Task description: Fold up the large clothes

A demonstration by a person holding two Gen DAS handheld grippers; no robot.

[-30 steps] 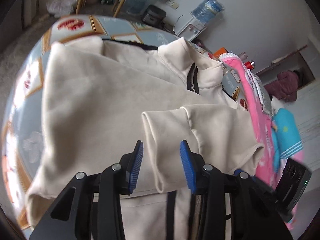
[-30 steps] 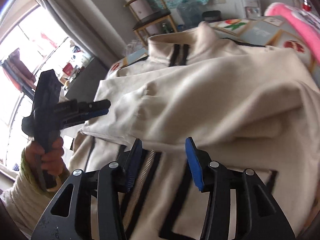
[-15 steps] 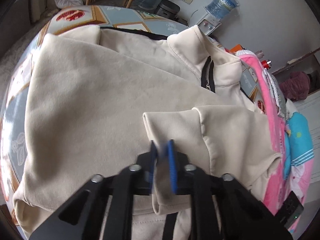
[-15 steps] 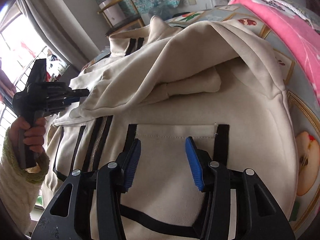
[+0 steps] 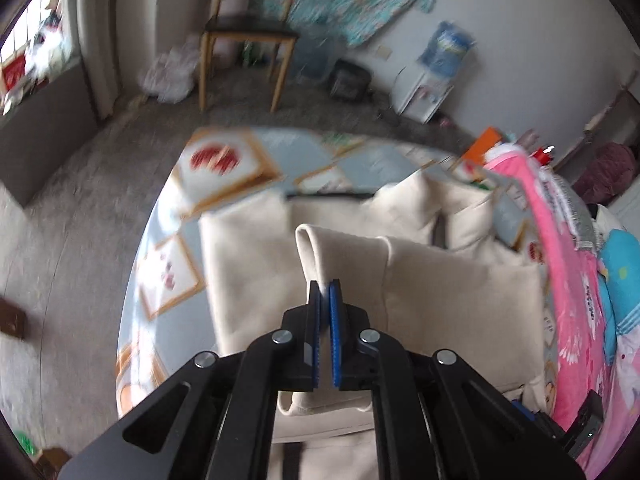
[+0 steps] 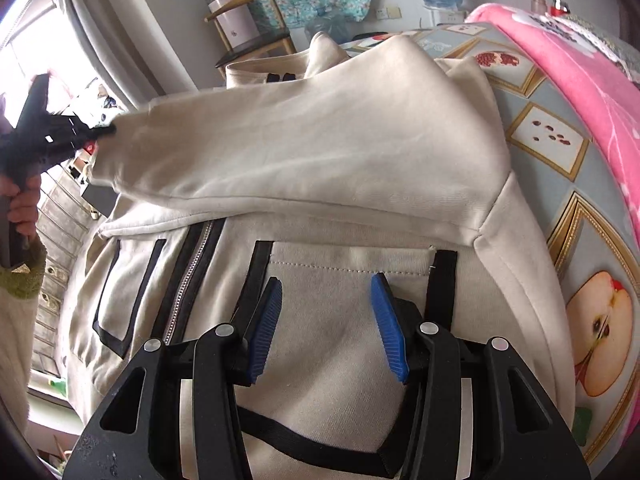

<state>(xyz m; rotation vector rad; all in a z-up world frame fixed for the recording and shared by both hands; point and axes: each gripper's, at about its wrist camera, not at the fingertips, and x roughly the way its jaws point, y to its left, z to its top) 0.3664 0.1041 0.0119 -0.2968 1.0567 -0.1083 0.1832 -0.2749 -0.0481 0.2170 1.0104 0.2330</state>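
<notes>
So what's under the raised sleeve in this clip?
Under the sleeve, lifted by the left gripper, the jacket front shows: its zipper and black-trimmed pockets. The chest higher up stays covered. The right gripper hovers open over a pocket.

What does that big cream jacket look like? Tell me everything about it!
The cream jacket looks like soft, thick fleece. It has a stand-up collar, a silver zipper down the front and black trim around its pockets. It lies front-up on the fruit-print cover. One sleeve is lifted across the body, its cuff end pinched in the shut left gripper. The open right gripper hovers over a pocket.
</notes>
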